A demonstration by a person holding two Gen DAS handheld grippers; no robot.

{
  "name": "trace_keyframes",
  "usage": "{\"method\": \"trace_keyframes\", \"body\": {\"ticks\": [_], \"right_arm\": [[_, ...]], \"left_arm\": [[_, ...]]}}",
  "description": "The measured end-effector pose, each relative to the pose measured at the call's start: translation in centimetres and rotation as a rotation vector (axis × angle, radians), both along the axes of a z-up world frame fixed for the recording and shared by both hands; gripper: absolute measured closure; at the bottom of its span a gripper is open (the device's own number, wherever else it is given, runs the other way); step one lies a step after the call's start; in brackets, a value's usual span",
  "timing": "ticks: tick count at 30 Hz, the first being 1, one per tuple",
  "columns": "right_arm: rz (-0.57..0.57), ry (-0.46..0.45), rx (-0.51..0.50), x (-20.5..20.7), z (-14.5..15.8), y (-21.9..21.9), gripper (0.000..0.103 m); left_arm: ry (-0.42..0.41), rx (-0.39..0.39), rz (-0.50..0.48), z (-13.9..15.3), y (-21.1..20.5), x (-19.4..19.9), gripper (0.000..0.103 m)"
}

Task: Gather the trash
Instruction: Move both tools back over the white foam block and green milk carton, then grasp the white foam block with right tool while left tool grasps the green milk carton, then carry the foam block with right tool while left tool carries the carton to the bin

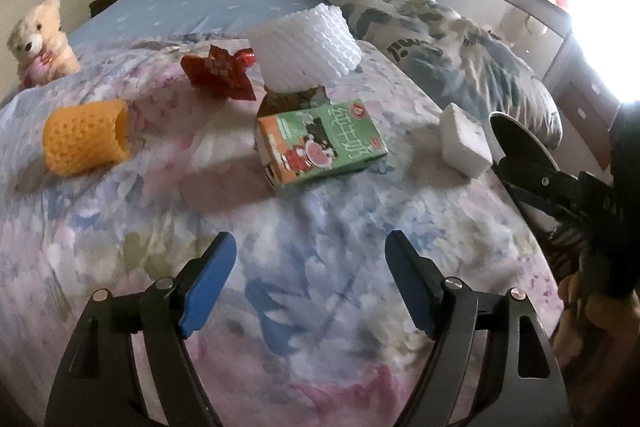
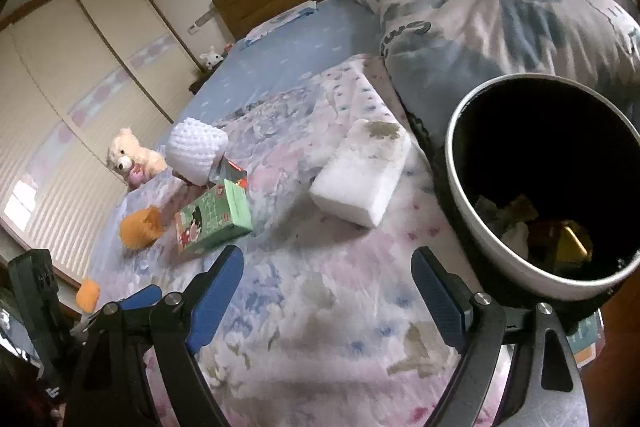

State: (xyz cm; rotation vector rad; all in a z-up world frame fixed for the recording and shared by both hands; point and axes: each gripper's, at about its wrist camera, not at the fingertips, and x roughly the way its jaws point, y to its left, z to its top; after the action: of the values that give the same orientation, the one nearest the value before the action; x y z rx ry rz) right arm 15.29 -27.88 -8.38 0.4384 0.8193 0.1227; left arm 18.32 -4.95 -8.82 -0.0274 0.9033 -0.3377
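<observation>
Both my wrist cameras look forward low over the bed (image 1: 320,247); both show the green carton (image 1: 320,143) (image 2: 214,223).

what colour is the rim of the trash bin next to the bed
White, with a black inside; the trash bin shows best in the right wrist view.
</observation>
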Motion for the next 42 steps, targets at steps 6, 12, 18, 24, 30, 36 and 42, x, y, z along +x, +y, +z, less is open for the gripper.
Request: {"method": "trace_keyframes", "body": {"ticks": [6, 12, 18, 24, 30, 36, 42], "right_arm": [[-0.025, 0.022, 0.013, 1.7, -0.6, -0.1, 0.016], [-0.022, 0.043, 0.008, 3.6, -1.1, 0.3, 0.016], [-0.024, 0.072, -0.005, 5.5, -1.7, 0.4, 0.016], [-0.016, 0.072, -0.049, 6.8, -1.7, 0.9, 0.016], [-0.028, 0.069, -0.135, 7.3, -2.0, 1.4, 0.043], [-0.015, 0.041, -0.101, 6.0, -1.7, 0.3, 0.052], [0.012, -0.008, -0.061, 3.2, -0.4, 0.0, 0.052]], "left_arm": [[-0.01, 0.037, -0.047, 0.1, 0.0, 2.2, 0.019], [-0.023, 0.099, -0.102, 0.0, -0.8, 4.8, 0.014], [-0.043, 0.134, -0.175, 0.1, -1.7, 6.4, 0.014], [-0.076, 0.171, -0.252, -0.2, -3.1, 6.2, 0.015], [-0.087, 0.154, -0.268, 0.0, -3.0, 5.3, 0.047], [-0.091, 0.127, -0.227, 0.6, -3.3, 3.6, 0.049], [-0.055, 0.07, -0.177, 0.8, -3.8, 1.3, 0.097]]}}
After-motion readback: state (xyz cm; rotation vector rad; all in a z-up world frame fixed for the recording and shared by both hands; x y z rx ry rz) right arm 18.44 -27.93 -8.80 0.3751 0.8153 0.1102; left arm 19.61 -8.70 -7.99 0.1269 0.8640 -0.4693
